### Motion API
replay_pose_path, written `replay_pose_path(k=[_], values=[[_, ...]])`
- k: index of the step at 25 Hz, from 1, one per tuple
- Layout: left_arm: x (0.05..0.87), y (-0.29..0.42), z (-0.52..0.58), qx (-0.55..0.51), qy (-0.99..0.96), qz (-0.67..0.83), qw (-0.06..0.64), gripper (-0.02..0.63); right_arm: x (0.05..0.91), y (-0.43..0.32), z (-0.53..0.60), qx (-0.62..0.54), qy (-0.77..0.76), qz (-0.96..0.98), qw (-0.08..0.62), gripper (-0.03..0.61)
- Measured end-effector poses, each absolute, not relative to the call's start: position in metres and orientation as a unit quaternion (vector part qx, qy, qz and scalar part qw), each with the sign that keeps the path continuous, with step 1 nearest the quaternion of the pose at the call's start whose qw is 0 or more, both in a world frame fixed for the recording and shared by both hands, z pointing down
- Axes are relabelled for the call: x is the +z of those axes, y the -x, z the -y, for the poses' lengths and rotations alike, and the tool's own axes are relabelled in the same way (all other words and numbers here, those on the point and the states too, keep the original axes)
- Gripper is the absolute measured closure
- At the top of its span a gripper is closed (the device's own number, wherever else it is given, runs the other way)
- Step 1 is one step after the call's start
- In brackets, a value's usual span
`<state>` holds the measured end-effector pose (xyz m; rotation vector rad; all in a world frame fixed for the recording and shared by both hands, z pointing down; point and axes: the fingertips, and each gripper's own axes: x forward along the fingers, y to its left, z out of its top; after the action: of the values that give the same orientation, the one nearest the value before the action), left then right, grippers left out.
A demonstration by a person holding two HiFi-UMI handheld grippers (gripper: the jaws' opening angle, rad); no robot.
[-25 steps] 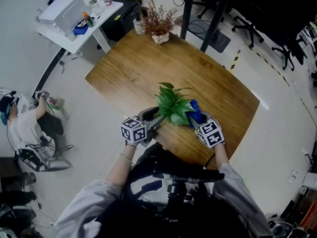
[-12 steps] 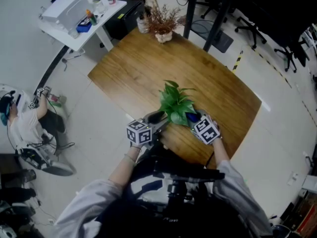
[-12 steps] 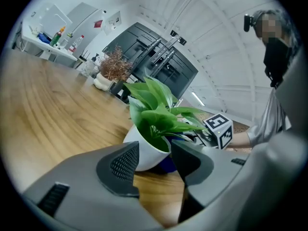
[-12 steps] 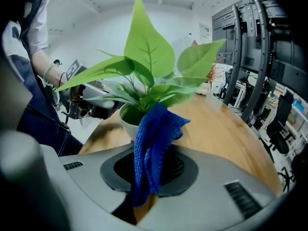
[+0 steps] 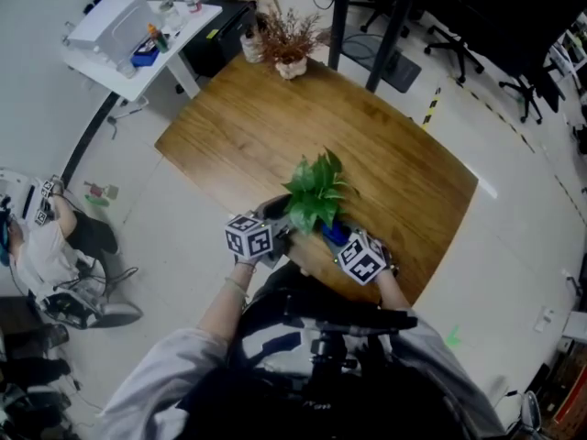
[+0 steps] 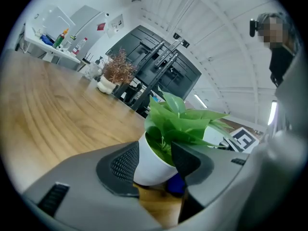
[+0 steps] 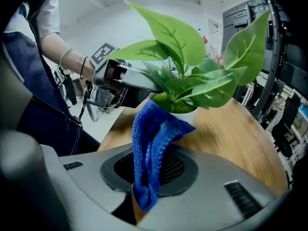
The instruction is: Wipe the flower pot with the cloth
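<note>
1. The wooden worktop carries everything. The work goes on at its near edge, right in front of the person.
2. The white flower pot holds a green leafy plant. Its leaves spread past the rim and hide the pot from the head view. The pot looks tilted, and I cannot tell whether its base rests on the wood.
3. The left claw is closed on the pot, with a ribbed pad against each side of it. For a good wipe, this grip probably has to hold the pot steady and turn it bit by bit, so that fresh wall faces the cloth.
4. The right claw is clamped on the blue cloth, and a loose fold stands up past the pads.
5. That fold lies against the pot's wall just under the rim. I judge that firm strokes down and around the wall suit best, clear of the leaves so none is torn.
6. A small pale pot of dried twigs stands at the far edge, well apart, and plays no part here.
</note>
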<state>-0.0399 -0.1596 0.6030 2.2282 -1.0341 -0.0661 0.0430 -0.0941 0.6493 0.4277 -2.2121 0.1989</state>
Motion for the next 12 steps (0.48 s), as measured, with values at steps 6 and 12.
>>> replay_pose_path(k=[6,12], values=[[0.603,0.047,0.157,-0.033,-0.855,0.393,0.337,0.405,0.647,-0.054,0.096,0.096,-0.195,0.883,0.415,0.495],[0.600,0.054,0.141,-0.047,-0.848,0.401,0.344,0.405,0.632,-0.088,0.132,0.101,-0.246,0.875,0.405,0.495]])
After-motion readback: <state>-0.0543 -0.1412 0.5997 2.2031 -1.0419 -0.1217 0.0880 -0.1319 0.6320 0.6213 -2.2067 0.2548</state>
